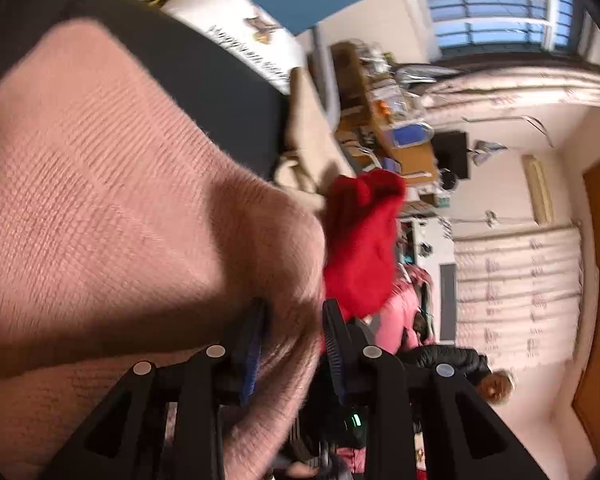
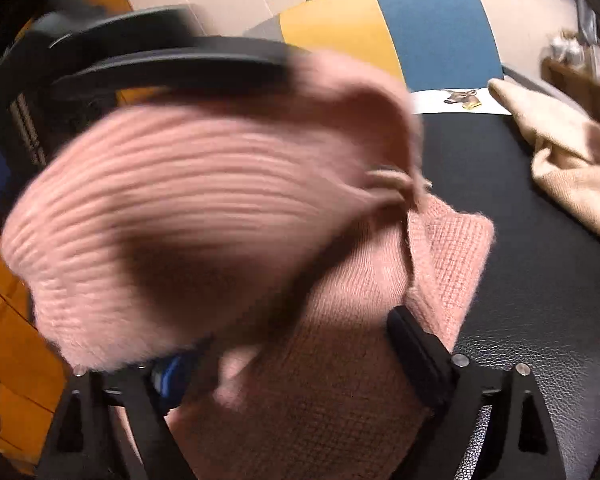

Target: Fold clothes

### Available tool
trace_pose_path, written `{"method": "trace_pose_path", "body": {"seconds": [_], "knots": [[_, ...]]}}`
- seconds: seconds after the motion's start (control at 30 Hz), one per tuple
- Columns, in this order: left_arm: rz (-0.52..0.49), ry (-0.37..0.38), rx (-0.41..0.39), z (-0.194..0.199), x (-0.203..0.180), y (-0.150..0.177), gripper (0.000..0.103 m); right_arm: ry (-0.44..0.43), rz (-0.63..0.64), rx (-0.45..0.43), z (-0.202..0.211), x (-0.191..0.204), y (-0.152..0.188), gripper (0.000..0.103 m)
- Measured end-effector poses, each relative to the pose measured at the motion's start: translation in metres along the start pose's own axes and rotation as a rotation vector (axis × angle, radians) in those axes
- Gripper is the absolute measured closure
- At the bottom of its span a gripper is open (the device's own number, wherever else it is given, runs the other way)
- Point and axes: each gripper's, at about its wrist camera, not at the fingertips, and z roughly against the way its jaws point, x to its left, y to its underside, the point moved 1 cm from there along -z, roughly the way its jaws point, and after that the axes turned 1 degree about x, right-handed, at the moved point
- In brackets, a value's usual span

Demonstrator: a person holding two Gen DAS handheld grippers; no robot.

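Observation:
A pink knitted sweater [image 1: 100,184] fills the left wrist view and lies over a black leather surface [image 1: 204,76]. My left gripper [image 1: 294,320] is shut on a fold of the pink sweater, the cloth bunched between its fingers. In the right wrist view the pink sweater [image 2: 220,220] is lifted and blurred in front of the camera. My right gripper [image 2: 296,340] has its jaws wide apart, with sweater cloth lying between them; I cannot tell if they pinch it.
A red garment [image 1: 360,240] and a beige garment [image 1: 308,140] lie beyond the sweater; the beige garment [image 2: 564,152] also shows at the right on the black leather surface [image 2: 540,280]. A blue and yellow panel [image 2: 380,28] stands behind. A person in black [image 1: 460,360] is across the room.

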Motion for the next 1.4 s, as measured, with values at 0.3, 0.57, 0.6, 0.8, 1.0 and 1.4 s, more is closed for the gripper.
{"method": "trace_pose_path", "body": {"seconds": [0.3,0.57,0.6,0.8,1.0,1.4], "knots": [[-0.059,0.207,0.031,0.023,-0.03,-0.003,0.075,0.103,-0.011,-0.031,0.061,-0.021,0.006,0.013],[-0.302,-0.133,-0.341,0.145,0.002,0.013,0.073,-0.289,-0.288,0.001,0.089,-0.052,0.013,0.012],[-0.305,-0.173,-0.36,0.148,0.014,0.019,0.073,-0.318,-0.313,0.0,0.086,-0.052,0.013,0.014],[-0.421,-0.316,-0.375,0.133,0.058,0.07,0.073,-0.382,-0.533,0.024,0.036,-0.069,0.004,0.02],[-0.446,-0.208,-0.376,0.11,0.084,0.107,0.074,-0.312,-0.618,-0.009,0.012,-0.08,-0.013,0.02],[-0.453,-0.041,-0.235,0.118,0.114,0.146,0.069,0.016,-0.196,-0.09,0.06,-0.019,-0.055,0.084]]}}
